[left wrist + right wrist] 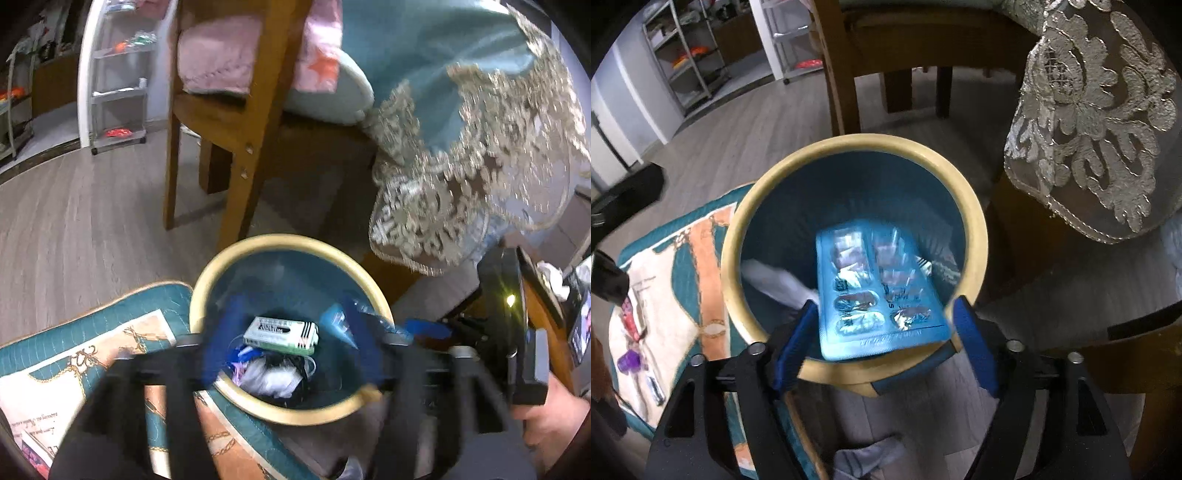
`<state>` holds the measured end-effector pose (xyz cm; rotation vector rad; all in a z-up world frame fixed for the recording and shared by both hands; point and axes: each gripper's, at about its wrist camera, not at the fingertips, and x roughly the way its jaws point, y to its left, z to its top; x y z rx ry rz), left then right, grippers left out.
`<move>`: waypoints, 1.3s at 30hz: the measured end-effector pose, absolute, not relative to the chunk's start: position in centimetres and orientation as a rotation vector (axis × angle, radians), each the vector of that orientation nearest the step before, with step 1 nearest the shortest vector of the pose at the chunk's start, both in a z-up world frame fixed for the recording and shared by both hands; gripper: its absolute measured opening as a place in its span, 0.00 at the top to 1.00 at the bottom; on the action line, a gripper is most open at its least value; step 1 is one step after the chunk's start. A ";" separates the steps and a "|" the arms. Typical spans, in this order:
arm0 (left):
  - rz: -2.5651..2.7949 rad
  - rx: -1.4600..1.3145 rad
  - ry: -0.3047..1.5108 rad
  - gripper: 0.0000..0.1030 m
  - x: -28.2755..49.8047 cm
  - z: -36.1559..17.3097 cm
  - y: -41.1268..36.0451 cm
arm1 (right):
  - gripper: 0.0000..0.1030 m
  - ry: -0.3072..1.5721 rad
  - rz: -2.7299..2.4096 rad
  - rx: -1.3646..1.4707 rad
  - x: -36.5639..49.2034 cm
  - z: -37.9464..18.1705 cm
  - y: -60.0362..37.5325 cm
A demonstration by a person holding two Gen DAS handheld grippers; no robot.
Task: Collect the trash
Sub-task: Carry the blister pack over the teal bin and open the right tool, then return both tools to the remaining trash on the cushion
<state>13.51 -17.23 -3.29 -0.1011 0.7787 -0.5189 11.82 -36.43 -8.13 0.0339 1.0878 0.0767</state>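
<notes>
A round trash bin [236,258] with a cream rim and blue lining stands on the floor; it also shows in the right wrist view [849,147]. Inside lie a green and white box [280,334] and crumpled white plastic [269,380]. My left gripper [291,343] is open and empty above the bin. My right gripper [882,332] is open over the bin's near rim. A blue blister pack [875,284] lies loose between its fingers, tilted into the bin. The right gripper also shows at the right edge of the left wrist view [517,325].
A wooden chair [236,122] stands behind the bin. A lace-edged tablecloth [1100,122] hangs off a table at the right. A teal patterned rug [683,266] lies at the left, with small items [631,354] on it. Shelving [118,74] stands at the far wall.
</notes>
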 end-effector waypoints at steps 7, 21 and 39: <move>-0.487 -0.129 0.765 0.21 13.7 -2.7 -15.6 | 0.11 1.063 0.081 0.040 12.5 -7.6 -35.4; -0.391 -0.076 0.720 0.13 10.7 0.5 -10.5 | 0.09 1.007 0.101 -0.012 11.4 -4.2 -31.9; -0.154 -0.023 0.695 0.12 2.5 4.2 5.4 | 0.08 0.959 0.355 -0.095 7.7 -2.0 -16.1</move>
